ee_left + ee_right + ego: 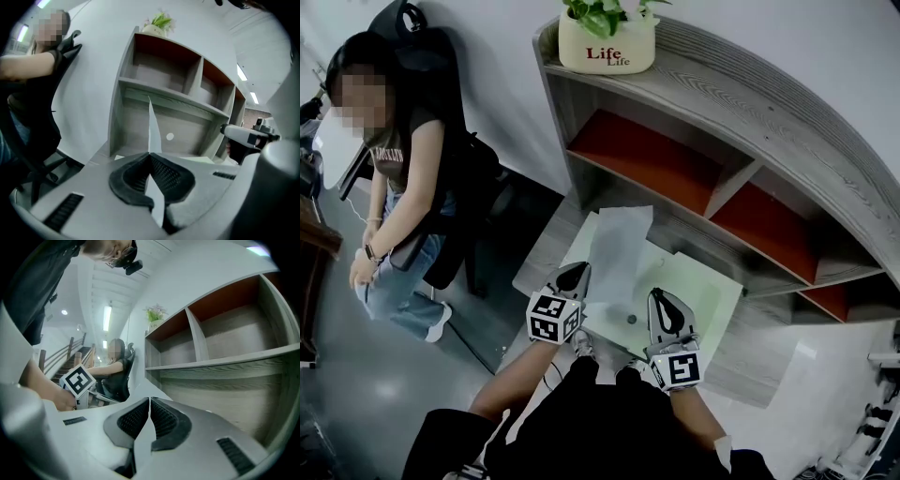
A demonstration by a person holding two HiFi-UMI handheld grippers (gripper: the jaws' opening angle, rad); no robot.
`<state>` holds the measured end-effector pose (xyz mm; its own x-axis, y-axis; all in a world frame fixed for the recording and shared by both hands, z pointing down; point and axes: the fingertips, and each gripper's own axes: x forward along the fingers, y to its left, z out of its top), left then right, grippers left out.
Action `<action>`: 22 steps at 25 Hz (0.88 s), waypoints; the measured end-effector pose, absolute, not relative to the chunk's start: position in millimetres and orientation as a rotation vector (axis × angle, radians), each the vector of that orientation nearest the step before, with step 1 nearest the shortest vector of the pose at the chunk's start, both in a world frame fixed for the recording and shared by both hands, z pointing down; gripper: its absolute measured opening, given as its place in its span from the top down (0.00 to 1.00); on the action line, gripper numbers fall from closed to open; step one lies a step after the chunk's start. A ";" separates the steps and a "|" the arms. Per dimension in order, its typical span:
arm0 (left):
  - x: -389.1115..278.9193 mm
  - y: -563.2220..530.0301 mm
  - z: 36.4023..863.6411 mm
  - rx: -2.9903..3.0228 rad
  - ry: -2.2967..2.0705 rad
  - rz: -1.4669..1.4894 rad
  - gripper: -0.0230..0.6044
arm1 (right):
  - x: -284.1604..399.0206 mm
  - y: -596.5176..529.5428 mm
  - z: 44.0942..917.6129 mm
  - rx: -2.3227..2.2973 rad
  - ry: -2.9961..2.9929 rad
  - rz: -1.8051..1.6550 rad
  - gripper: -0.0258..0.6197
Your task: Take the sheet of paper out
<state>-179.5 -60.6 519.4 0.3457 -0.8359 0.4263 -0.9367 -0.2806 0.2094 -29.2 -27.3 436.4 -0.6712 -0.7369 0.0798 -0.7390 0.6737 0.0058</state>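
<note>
Fingers of the left gripper pinch the thin white sheet of paper, held above the pale green flat panel. The right gripper has its jaws together, empty. Extraction seems nearly done; next, the sheet needs carrying clear without creasing.

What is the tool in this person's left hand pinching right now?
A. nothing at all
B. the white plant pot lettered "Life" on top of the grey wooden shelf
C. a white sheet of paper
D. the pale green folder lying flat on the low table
C: the left gripper has its jaws shut on the white sheet of paper, which shows edge-on between its dark pads and stands up over the pale green folder.
</note>
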 end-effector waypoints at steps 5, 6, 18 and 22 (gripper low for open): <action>-181.8 -46.8 487.4 2.299 -1.652 0.286 0.95 | -29.0 -21.4 435.1 1.234 -2.799 0.032 0.92; -182.5 -43.7 482.1 2.311 -1.668 0.280 0.95 | -29.6 -20.6 433.9 1.230 -2.800 0.027 0.92; -186.2 -5.5 403.4 2.389 -1.775 0.067 0.95 | -33.7 -17.3 395.1 1.254 -2.854 -0.074 0.92; -187.0 7.4 370.8 2.425 -1.806 -0.005 0.95 | -32.9 -14.9 369.4 1.274 -2.893 -0.133 0.92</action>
